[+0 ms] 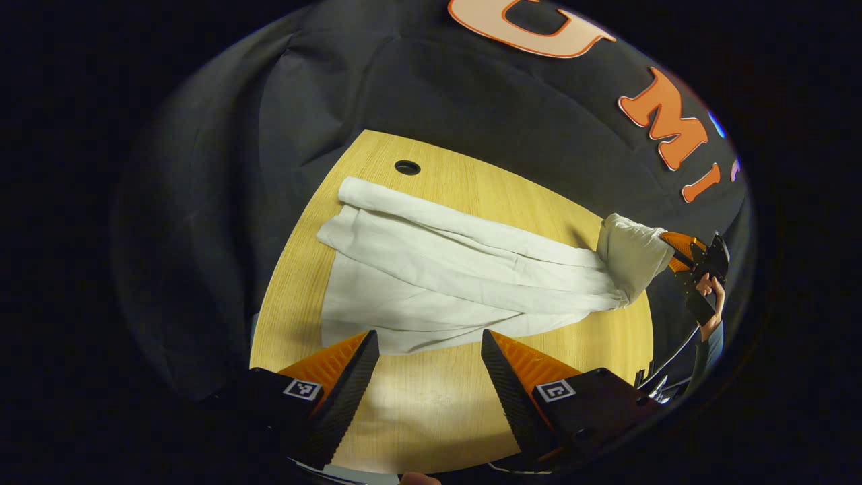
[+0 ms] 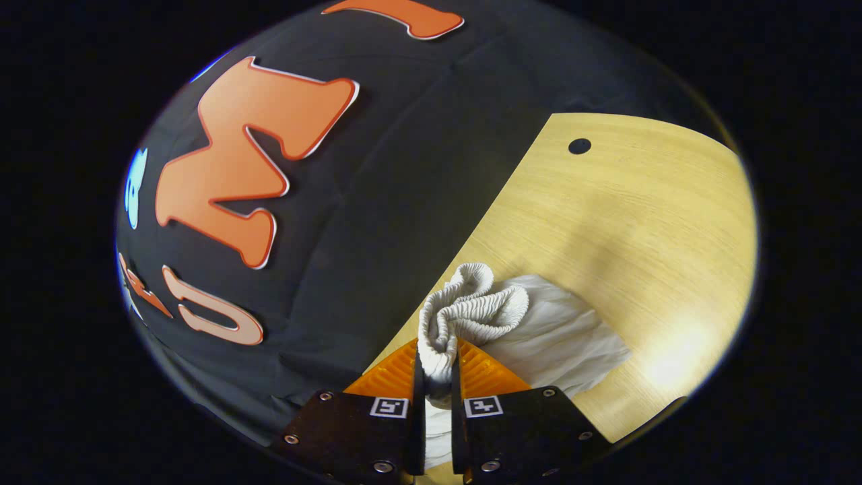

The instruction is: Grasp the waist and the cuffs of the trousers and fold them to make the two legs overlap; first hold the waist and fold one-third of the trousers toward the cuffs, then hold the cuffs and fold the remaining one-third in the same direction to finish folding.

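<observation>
Spread wide apart and holding nothing, the left gripper (image 1: 429, 367) hovered over bare wood at the near edge of the bench (image 1: 438, 417) in the left gripper view. Just beyond its fingers (image 1: 353, 380), pale white trousers (image 1: 438, 269) lay lengthwise across the bench, rumpled into long ridges, one end lifted off the far right edge. That raised end was the elastic waist (image 2: 471, 310), which the right gripper view showed bunched and pinched between the closed fingers of the right gripper (image 2: 436, 377).

Judging by the loose lie of the cloth, the legs did not yet overlap neatly. To do this step well, the left gripper probably needed to close on the cuffs at the opposite end, so both ends could be drawn taut and laid down together.

From the left gripper view came the whole garment, a small round hole (image 1: 407, 167) in the bench, and the distant right gripper held by a hand (image 1: 707, 286). From the right gripper view came the grip itself and the ribbed gathers of the waist.
</observation>
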{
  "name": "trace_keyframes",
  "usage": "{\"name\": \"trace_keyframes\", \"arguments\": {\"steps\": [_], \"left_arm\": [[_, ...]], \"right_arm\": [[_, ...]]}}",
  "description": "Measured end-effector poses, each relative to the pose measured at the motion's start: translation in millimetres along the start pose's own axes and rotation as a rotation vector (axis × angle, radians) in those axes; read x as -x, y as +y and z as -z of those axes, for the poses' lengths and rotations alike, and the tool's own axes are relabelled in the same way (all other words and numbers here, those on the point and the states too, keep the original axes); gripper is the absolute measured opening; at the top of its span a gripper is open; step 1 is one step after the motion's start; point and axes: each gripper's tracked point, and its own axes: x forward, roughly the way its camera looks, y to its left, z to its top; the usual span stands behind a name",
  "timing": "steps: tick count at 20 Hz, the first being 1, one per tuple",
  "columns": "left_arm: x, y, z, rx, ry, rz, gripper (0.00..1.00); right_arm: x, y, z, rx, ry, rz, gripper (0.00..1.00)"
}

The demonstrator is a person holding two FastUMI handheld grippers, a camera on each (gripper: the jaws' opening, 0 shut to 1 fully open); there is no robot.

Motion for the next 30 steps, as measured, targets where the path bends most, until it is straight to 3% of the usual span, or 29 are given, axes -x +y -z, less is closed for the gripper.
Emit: {"name": "trace_keyframes", "arguments": {"steps": [5, 11, 13, 16, 17, 18, 19, 23, 26, 30], "left_arm": [[-5, 19, 4, 0.054, 0.007, -0.005, 1.0], [-25, 34, 9, 0.154, 0.01, 0.013, 1.0], [-26, 37, 14, 0.222, 0.014, 0.031, 1.0], [-24, 46, 21, 0.302, 0.015, 0.037, 1.0], [-20, 49, 23, 0.331, 0.007, 0.04, 1.0], [-17, 51, 23, 0.365, -0.001, 0.048, 1.0], [-18, 54, 21, 0.402, -0.007, 0.057, 1.0], [-22, 70, 15, 0.499, -0.032, 0.062, 1.0], [-29, 90, 15, 0.549, -0.043, 0.034, 0.99], [-36, 108, 13, 0.607, -0.046, 0.039, 1.0]], "right_arm": [[7, 1, -4, 0.061, 0.119, -0.01, 0.19], [16, -8, -24, 0.15, 0.246, 0.006, 0.43], [15, -6, -34, 0.177, 0.249, -0.004, 0.46], [21, 9, -25, 0.169, 0.257, -0.081, 0.57], [23, 9, -25, 0.173, 0.247, -0.077, 0.59], [22, 8, -28, 0.182, 0.235, -0.073, 0.53], [22, 9, -32, 0.187, 0.219, -0.069, 0.64], [27, 3, -47, 0.21, 0.187, -0.052, 0.72], [36, -1, -58, 0.225, 0.166, -0.04, 0.87], [49, -7, -76, 0.222, 0.135, -0.035, 0.92]]}}
